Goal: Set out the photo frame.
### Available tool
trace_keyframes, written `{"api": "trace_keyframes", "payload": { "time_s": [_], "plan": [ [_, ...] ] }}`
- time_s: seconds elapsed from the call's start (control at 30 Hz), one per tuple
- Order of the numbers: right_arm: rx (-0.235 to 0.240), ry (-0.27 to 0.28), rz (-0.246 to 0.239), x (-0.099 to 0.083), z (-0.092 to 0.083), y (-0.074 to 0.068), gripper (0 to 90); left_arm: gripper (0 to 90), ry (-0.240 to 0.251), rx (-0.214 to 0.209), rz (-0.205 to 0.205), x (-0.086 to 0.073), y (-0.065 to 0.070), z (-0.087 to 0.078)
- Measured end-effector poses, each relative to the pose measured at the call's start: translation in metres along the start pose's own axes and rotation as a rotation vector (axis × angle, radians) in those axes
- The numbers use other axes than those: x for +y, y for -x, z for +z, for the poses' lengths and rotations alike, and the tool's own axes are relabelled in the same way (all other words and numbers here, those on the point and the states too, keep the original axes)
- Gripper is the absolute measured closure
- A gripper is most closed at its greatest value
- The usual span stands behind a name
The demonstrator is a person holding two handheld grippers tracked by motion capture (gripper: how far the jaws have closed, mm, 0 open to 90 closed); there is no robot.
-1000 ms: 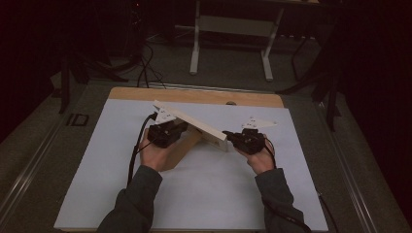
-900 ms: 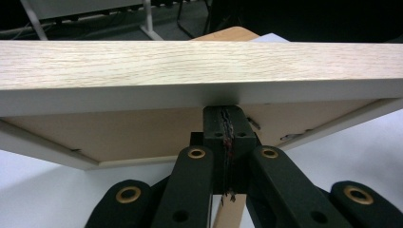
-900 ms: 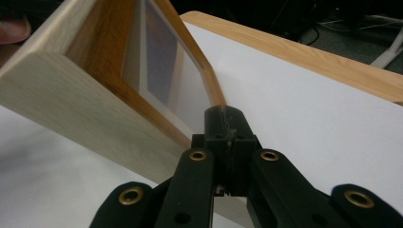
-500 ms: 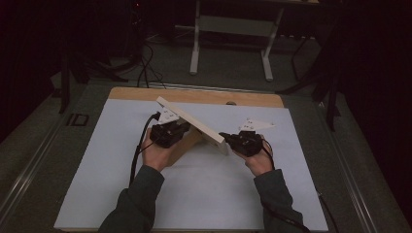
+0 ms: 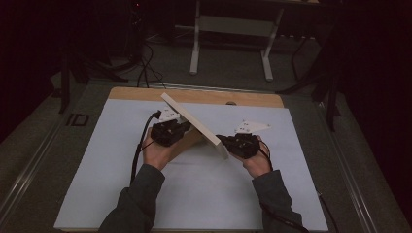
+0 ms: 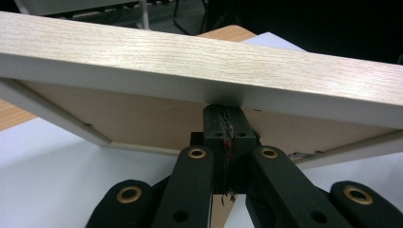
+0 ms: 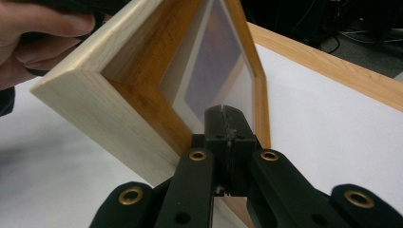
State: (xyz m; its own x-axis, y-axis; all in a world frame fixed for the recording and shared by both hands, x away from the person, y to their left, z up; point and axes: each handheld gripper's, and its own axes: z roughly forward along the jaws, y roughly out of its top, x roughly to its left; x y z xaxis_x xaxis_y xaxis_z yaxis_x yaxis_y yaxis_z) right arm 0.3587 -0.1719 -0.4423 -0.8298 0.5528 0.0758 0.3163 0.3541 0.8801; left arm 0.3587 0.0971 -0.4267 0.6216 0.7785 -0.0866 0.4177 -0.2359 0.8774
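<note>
A light wooden picture frame (image 5: 194, 124) stands tilted on edge in the middle of the table, between my two grippers. My left gripper (image 5: 180, 127) is at its left, behind the raised side. In the left gripper view the black jaws (image 6: 223, 113) are closed together, tips pushed up against the underside of the frame's rail (image 6: 190, 57), with nothing between them. My right gripper (image 5: 224, 141) meets the frame's lower right end. Its jaws (image 7: 223, 111) are also closed together, tips resting against the frame's (image 7: 109, 109) inner front near the glass. The left hand (image 7: 38, 33) appears beyond the frame.
A white mat (image 5: 204, 199) covers the table, with a strip of bare wood (image 5: 194, 94) along the far edge. Black cables (image 5: 138, 150) trail from the grippers. Beyond the table stands a metal stand (image 5: 228, 43) on a dark floor.
The frame's upper left end has risen a little and the frame stands steeper. The right hand has shifted slightly with the lower end; the left hand has stayed put.
</note>
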Motion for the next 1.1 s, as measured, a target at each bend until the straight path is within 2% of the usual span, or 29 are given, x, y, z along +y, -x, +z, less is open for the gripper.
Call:
{"api": "trace_keyframes", "payload": {
  "time_s": [0.37, 1.1],
  "plan": [
    [0.008, 0.004, -0.032, 0.005, -0.002, -0.007, 89.7, 90.0, -0.003, 0.002, 0.0, 0.002, 0.0, 0.002],
    [0.034, 0.004, -0.064, 0.008, 0.0, -0.016, 89.7, 90.0, -0.011, -0.003, -0.002, 0.004, -0.003, 0.005]
  ]
}}
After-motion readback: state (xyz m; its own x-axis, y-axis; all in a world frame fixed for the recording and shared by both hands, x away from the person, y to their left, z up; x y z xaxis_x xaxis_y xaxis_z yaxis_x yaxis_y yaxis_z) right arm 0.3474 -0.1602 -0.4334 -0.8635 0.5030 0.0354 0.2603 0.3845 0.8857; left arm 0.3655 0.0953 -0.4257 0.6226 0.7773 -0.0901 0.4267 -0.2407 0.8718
